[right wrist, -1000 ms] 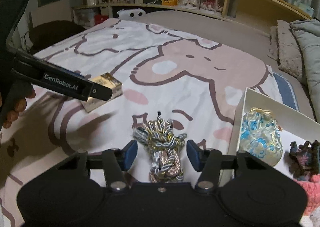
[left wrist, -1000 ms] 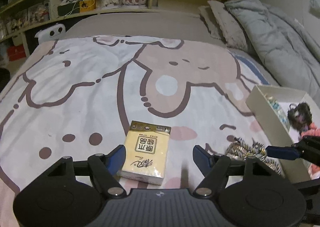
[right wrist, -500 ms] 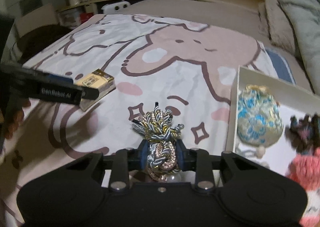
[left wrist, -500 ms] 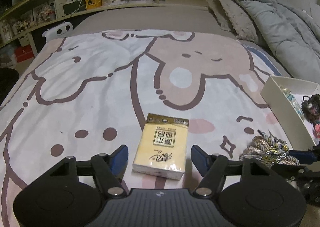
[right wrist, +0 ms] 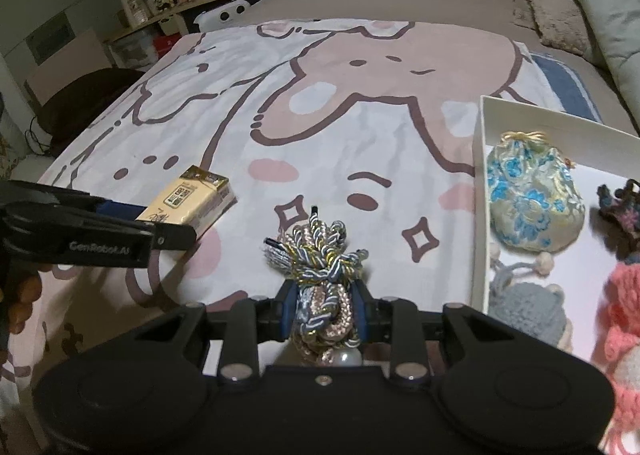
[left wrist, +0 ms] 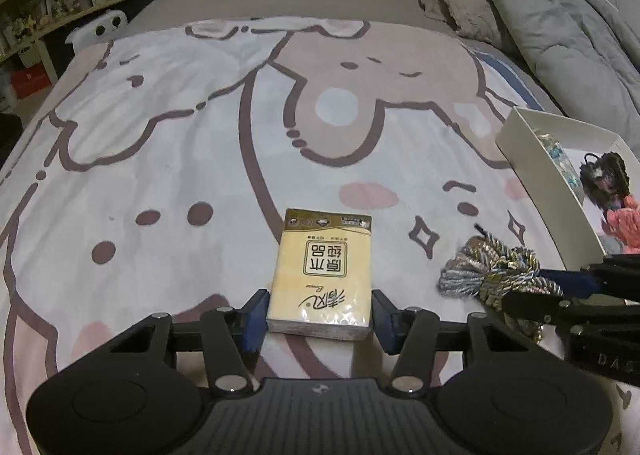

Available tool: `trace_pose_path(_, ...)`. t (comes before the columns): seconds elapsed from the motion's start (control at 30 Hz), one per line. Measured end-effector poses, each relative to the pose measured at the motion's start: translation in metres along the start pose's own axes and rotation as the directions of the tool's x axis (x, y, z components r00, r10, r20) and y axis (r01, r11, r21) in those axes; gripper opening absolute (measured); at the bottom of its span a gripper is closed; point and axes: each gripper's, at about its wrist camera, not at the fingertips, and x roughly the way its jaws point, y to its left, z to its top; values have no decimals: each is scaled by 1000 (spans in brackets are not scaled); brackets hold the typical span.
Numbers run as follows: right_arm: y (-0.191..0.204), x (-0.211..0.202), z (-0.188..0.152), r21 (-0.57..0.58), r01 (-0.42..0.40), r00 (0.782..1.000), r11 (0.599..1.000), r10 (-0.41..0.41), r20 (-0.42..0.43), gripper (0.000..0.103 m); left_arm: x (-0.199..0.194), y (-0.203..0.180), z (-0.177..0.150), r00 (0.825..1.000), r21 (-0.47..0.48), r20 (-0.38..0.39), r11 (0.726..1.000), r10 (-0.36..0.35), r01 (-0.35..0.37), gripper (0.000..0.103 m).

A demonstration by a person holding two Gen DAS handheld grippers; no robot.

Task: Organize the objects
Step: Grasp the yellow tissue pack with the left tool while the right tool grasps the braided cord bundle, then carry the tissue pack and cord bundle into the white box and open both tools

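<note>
- Here the left gripper (left wrist: 319, 313) has its blue pads against the near end of the tissue pack (left wrist: 321, 273); its jaws have just been closing and now clamp the pack's two long sides.
- The pack lies flat on the bedspread (left wrist: 160, 127), well left of the box (left wrist: 532, 159). It looks light and soft under a slick film, so a squeeze will likely dent it. A hold nearer its middle, across the narrow width, would probably tip less than this end grip.
- The right gripper (right wrist: 325, 309) is closed on the cord bundle (right wrist: 320, 255), pinching it at the knotted waist. The loose loops fan out ahead of the pads.
- The bundle seems limp and light, with a pearl-like bead at the near end. The tails will likely dangle when lifted. The waist is the sensible place to hold.
- The bundle rests on the bedspread just left of the box wall.
- The white box is open-topped and already holds a blue-flowered pouch (right wrist: 532, 203), a grey knitted piece (right wrist: 524, 307), a dark woolly doll (right wrist: 624, 215) and a pink knitted item (right wrist: 624, 335).
- Bare floor shows only toward the far right of the box, so room for more looks tight.
</note>
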Motion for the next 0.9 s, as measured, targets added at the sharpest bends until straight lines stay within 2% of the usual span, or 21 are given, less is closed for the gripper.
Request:
trace_pose_path(0.07,1,2,0,-6,-4,1000,1000,4,7,31,4,-2,3,1000,-1,13,1000,-2,2,62)
trace_pose_path(0.17,2,3,0,-22,-5,1000,1000,6,11,34,9,-3,6,999,-12,46,1000,-14,14,63)
trace_pose_path(0.33,2,9,0,-21,-20,1000,1000,20,13,36,19,-2,6,999,-14,38,1000,-6,6,64)
trace_pose_path(0.4,3,12,-2,-28,-8,1000,1000,9,13,37,20,-1,7,999,-19,43,1000,-9,10,62)
trace_pose_path(0.47,2,14,-3,-35,-11,1000,999,11,7,35,19,0,8,999,-26,41,1000,-10,11,54)
trace_pose_path(0.57,2,11,-2,-40,-12,1000,999,13,17,34,16,1,10,1000,-44,28,999,-6,7,53)
trace_pose_path(0.7,0,1,3,-27,-2,998,1000,3,64,34,6,3,13,998,-76,62,997,7,-2,53)
trace_pose_path(0.9,-6,-26,18,6,33,987,999,-33,158,34,-25,-1,21,987,-109,159,994,-9,27,53)
